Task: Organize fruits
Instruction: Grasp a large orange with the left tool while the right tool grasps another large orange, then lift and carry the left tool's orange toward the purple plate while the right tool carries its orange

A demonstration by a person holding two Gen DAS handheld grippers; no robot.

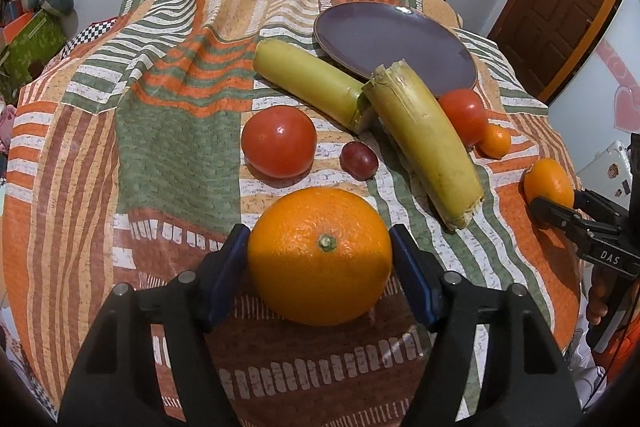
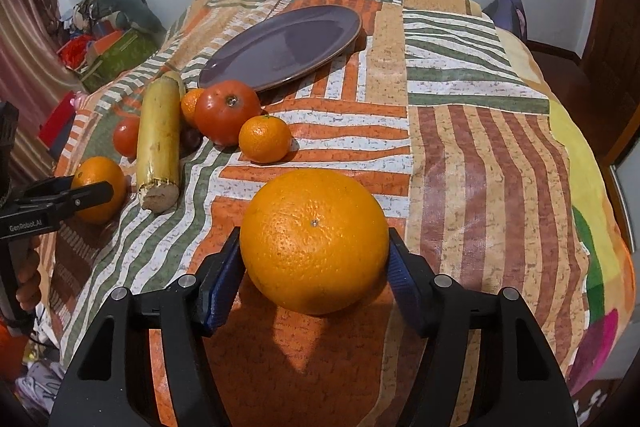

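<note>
My left gripper (image 1: 319, 259) is shut on a large orange (image 1: 320, 255) at the near edge of the patterned cloth. My right gripper (image 2: 314, 259) is shut on a second large orange (image 2: 314, 241); that orange also shows in the left wrist view (image 1: 547, 185) with the right gripper (image 1: 560, 215) on it. The left gripper (image 2: 86, 193) and its orange (image 2: 98, 193) show at the left of the right wrist view. An empty purple plate (image 1: 394, 41) (image 2: 280, 47) lies at the far side. Both oranges seem to rest on the cloth.
Between me and the plate lie two yellow-green cane pieces (image 1: 308, 81) (image 1: 424, 143), two tomatoes (image 1: 278, 141) (image 1: 464, 115), a grape (image 1: 358, 157) and a small mandarin (image 1: 495, 140) (image 2: 265, 139). The cloth-covered table (image 2: 480, 147) drops off on all sides. Clutter (image 2: 116, 43) lies off to the left.
</note>
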